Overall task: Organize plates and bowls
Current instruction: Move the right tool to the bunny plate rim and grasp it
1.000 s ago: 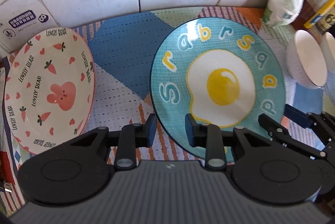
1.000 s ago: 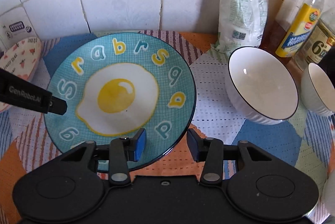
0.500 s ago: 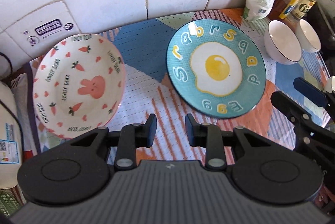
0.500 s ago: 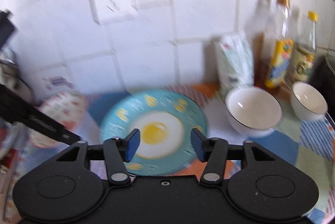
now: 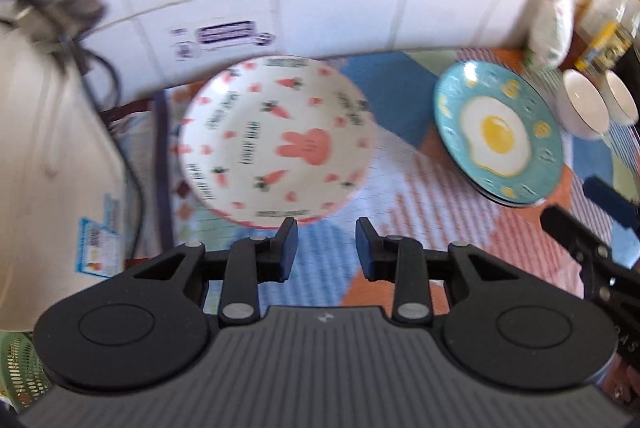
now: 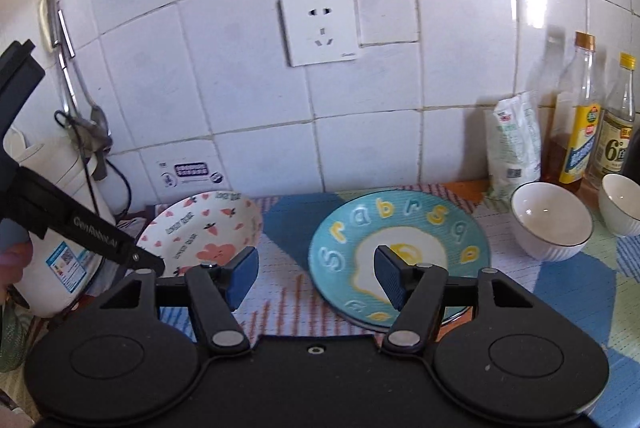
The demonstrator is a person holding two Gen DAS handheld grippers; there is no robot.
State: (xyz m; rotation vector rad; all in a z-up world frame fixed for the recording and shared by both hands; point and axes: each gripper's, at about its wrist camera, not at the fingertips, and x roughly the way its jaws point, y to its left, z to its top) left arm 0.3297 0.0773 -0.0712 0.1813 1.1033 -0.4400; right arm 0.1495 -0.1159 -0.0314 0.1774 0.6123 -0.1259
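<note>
A white plate with a pink rabbit and carrots (image 5: 276, 143) (image 6: 204, 232) lies at the left on the patterned cloth. A blue plate with a fried-egg picture (image 5: 498, 131) (image 6: 396, 248) lies to its right. Two white bowls (image 6: 550, 220) (image 6: 620, 203) (image 5: 582, 105) stand further right. My left gripper (image 5: 325, 248) is open and empty, above the near rim of the rabbit plate. My right gripper (image 6: 314, 278) is open and empty, raised between the two plates. The right gripper shows at the right edge of the left wrist view (image 5: 576, 224).
A white appliance (image 5: 48, 155) (image 6: 56, 228) with a cable stands at the left. A white bag (image 6: 516, 143) and bottles (image 6: 580, 123) stand against the tiled wall at the back right. A wall socket (image 6: 320, 25) is above.
Both grippers have pulled back and up from the blue plate. The left one has swung left toward the rabbit plate. The right jaws have opened wider.
</note>
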